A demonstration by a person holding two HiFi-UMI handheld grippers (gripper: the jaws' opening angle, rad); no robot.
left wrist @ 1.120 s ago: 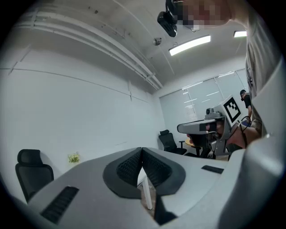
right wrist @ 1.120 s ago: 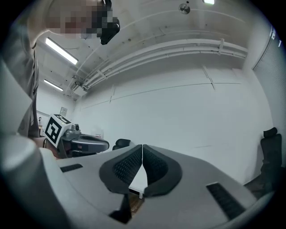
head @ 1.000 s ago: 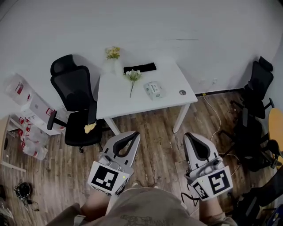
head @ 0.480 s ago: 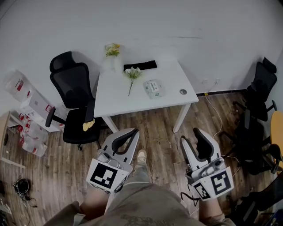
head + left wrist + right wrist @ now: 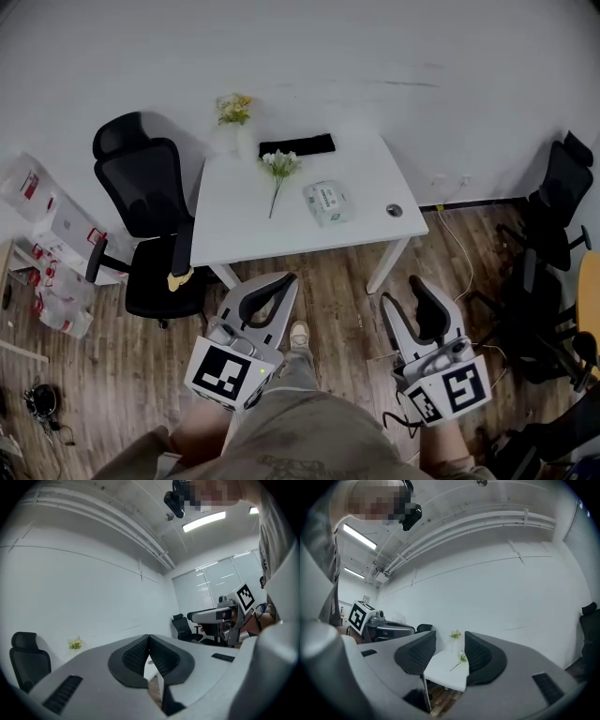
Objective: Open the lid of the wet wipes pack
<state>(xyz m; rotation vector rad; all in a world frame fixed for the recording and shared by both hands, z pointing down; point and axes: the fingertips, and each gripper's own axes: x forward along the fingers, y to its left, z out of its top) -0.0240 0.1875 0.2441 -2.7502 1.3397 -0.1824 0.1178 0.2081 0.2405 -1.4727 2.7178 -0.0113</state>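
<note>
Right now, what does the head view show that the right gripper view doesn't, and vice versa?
Head view only: the wet wipes pack on the table, a black strip at its far edge, and a small round object near its right edge.
Right gripper view only: the ceiling with its light strips and pipes.
Both: the white table, the flower stem lying on it, the yellow flowers behind it, and the right gripper, whose fingers have just been opening with nothing between them.
</note>
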